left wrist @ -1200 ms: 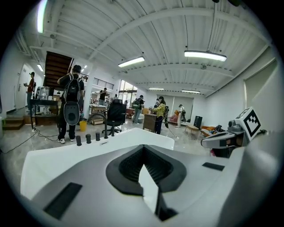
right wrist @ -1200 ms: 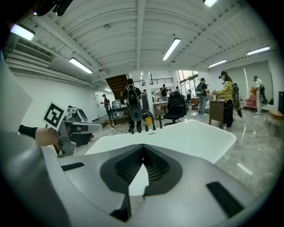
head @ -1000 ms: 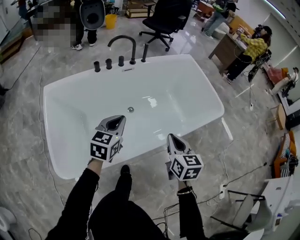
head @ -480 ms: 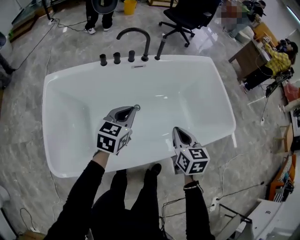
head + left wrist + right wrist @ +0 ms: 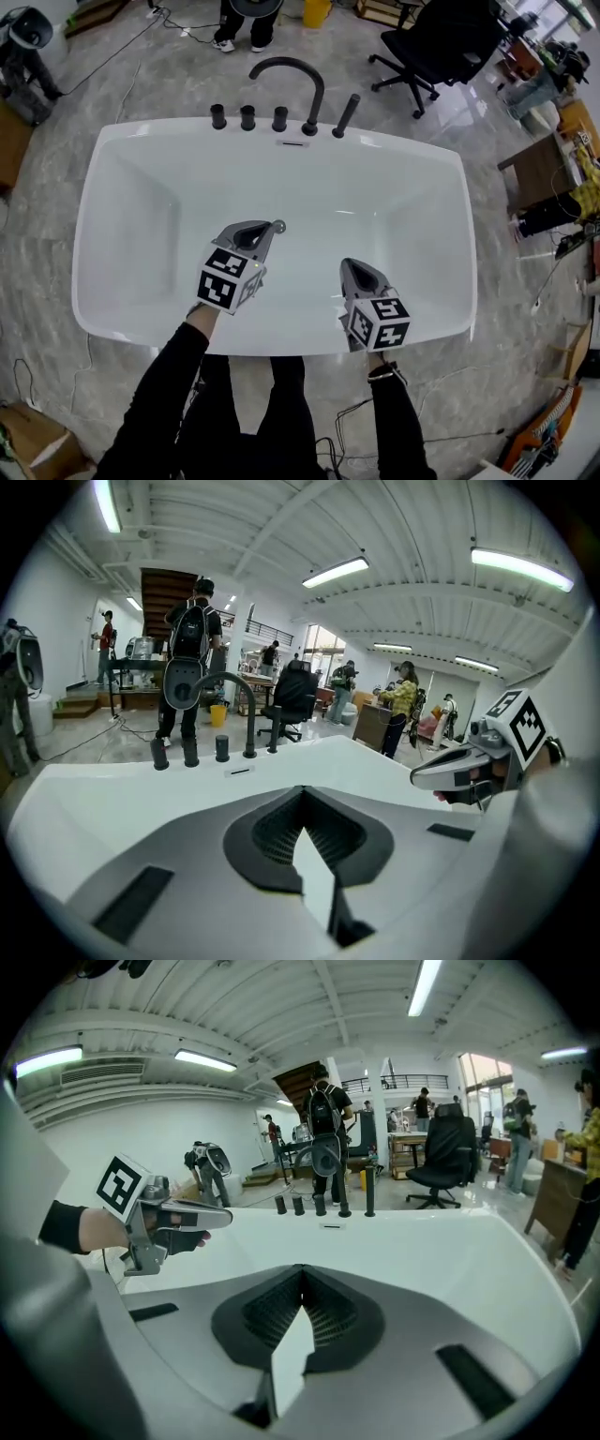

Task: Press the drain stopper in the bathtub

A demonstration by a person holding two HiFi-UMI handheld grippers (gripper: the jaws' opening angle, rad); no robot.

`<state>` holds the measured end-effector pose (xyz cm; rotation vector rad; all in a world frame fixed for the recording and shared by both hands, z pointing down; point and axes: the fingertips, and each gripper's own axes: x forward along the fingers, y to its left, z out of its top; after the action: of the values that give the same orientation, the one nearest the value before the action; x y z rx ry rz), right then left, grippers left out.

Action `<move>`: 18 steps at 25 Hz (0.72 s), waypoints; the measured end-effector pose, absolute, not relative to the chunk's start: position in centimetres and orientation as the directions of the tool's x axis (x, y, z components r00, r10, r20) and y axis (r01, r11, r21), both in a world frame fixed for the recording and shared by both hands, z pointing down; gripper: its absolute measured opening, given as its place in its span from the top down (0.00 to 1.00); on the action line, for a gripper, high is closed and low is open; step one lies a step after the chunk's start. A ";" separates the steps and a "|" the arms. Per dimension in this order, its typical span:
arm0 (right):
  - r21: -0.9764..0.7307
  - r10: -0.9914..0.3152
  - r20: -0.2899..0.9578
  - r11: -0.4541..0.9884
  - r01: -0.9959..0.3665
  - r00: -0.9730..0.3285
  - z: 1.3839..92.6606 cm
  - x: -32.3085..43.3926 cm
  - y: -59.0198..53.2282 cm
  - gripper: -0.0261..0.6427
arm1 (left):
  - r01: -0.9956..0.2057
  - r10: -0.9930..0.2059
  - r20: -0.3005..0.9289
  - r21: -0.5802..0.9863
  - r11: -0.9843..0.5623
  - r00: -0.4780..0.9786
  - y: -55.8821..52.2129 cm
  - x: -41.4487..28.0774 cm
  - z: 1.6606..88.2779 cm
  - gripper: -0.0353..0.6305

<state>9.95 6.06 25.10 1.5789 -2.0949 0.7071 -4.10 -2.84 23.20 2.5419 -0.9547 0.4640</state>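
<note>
1. The left gripper (image 5: 266, 232) is clenched, its jaws meeting tip to tip with nothing between them. From the head view its tip sits just beside the drain stopper (image 5: 279, 226). Its own view looks level across the tub toward the faucet (image 5: 312, 120) and does not show the stopper, so I judge it is held above the stopper, not on it.
2. The drain stopper lies on the floor of the bathtub (image 5: 122, 244), near the middle and toward the faucet side. Whether it is up or already down is too small to tell.
3. The right gripper (image 5: 347, 265) is also closed on nothing. It hangs over the near side of the tub, apart from the stopper and off to its right.
4. The step in hand looks like the approach, with the left tool lined up and the press not yet made. The next move calls for tipping the left gripper's nose downward, lowering the closed tips squarely onto the stopper and pushing straight down, while the right gripper stays clear.
</note>
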 end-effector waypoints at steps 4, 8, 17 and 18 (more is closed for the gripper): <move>-0.162 -0.722 0.617 0.273 -0.948 -0.313 27.4 12.8 3.0 0.96 | -0.729 -0.589 0.460 0.226 -0.646 0.665 -4.2 -2.5 25.2 0.94; -0.182 -0.703 0.617 0.310 -0.933 -0.354 29.5 14.9 0.1 0.96 | -0.762 -0.610 0.484 0.220 -0.609 0.627 -5.7 -0.9 27.6 0.94; -0.252 -0.628 0.654 0.345 -0.904 -0.422 38.0 16.8 -3.2 0.96 | -0.819 -0.637 0.530 0.239 -0.521 0.560 -8.2 1.4 34.4 0.94; -0.265 -0.621 0.656 0.341 -0.902 -0.428 39.0 17.0 -3.4 0.96 | -0.823 -0.637 0.537 0.236 -0.516 0.554 -8.4 1.5 35.2 0.94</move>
<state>17.01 -3.39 39.00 1.3337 -2.1674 0.8495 1.49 -8.42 35.21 2.3243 -1.1779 0.5354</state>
